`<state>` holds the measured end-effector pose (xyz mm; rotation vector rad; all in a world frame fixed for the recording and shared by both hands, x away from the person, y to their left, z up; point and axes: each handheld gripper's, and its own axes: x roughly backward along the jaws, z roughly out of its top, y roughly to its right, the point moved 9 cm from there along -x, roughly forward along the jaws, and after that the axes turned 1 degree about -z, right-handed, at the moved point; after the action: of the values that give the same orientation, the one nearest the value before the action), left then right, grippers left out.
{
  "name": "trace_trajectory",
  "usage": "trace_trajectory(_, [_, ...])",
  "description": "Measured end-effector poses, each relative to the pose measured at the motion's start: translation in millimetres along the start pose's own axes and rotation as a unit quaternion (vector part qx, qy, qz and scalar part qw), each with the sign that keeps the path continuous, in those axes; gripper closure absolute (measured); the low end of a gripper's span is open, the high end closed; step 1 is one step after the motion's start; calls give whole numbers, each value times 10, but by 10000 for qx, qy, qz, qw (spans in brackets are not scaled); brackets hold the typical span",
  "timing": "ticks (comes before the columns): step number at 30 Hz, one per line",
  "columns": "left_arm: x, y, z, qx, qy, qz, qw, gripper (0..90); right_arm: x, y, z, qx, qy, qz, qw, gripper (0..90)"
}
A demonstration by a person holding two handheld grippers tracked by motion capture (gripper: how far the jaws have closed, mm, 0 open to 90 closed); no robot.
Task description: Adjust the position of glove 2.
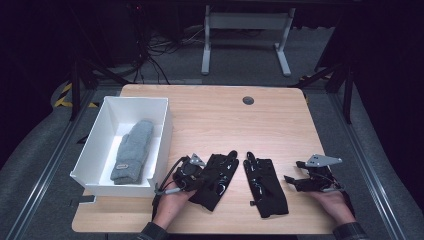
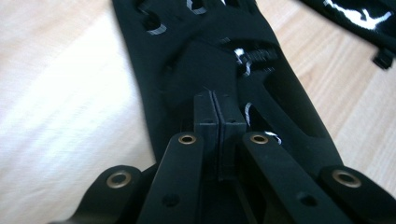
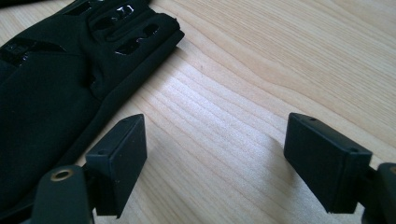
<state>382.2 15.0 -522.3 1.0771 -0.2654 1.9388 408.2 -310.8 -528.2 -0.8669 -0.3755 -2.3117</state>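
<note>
The left gripper has its jaws pressed together, pinching the fabric of the left black glove, which lies flat on the table and stretches away ahead of the jaws; the right gripper stands wide open with nothing between its jaws, and the right black glove lies just beside it, on its left.

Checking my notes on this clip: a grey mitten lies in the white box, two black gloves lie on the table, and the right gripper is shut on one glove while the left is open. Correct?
The grippers are swapped. In the left gripper view the left gripper is shut on the left black glove; in the right gripper view the right gripper is open over bare table. The grey mitten in the white box and the other glove are as noted.
</note>
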Motion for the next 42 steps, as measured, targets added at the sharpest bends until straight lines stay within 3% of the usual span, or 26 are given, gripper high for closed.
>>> trace_trajectory(6, [-100, 196, 45, -137, -27, -331, 9994, 895, -3, -7, -1, 0, -15, -16, 10000, 203])
trace_trajectory(10, [-137, 264, 68, -244, -56, -406, 9989, 895, -10, -26, 6, -29, -22, -26, 10000, 206])
trace_trajectory(11, [-139, 272, 76, -282, -54, -401, 9988, 896, -11, -46, 11, -9, -5, -2, 10000, 255])
trace_trajectory(14, [-83, 273, 97, -301, 44, -427, 9986, 875, 38, -159, 57, 172, -4, 239, 9996, 568])
trace_trajectory(17, [-24, 233, 112, -273, 148, -335, 9990, 812, 73, -315, 97, 291, -10, 567, 9980, 784])
trace_trajectory(18, [-8, 209, 115, -255, 164, -307, 9991, 812, 73, -315, 97, 291, -10, 567, 9980, 784])
trace_trajectory(20, [10, 144, 123, -140, 236, -184, 9995, 682, 63, -446, 70, 399, -149, 837, 9956, 894])
trace_trajectory(25, [38, 56, 131, 6, 362, -13, 9993, 543, 62, -602, 68, 544, -202, 1122, 9920, 900])
trace_trajectory(30, [31, -32, 112, 173, 333, 92, 9993, 513, 65, -687, 88, 622, -177, 1228, 9903, 900])
trace_trajectory(36, [-21, -94, 137, 336, 383, 75, 9987, 535, 51, -786, 120, 720, -165, 1347, 9881, 900])
trace_trajectory(42, [-87, -130, 119, 325, 225, 105, 9992, 638, 38, -865, 145, 772, -153, 1441, 9864, 900])
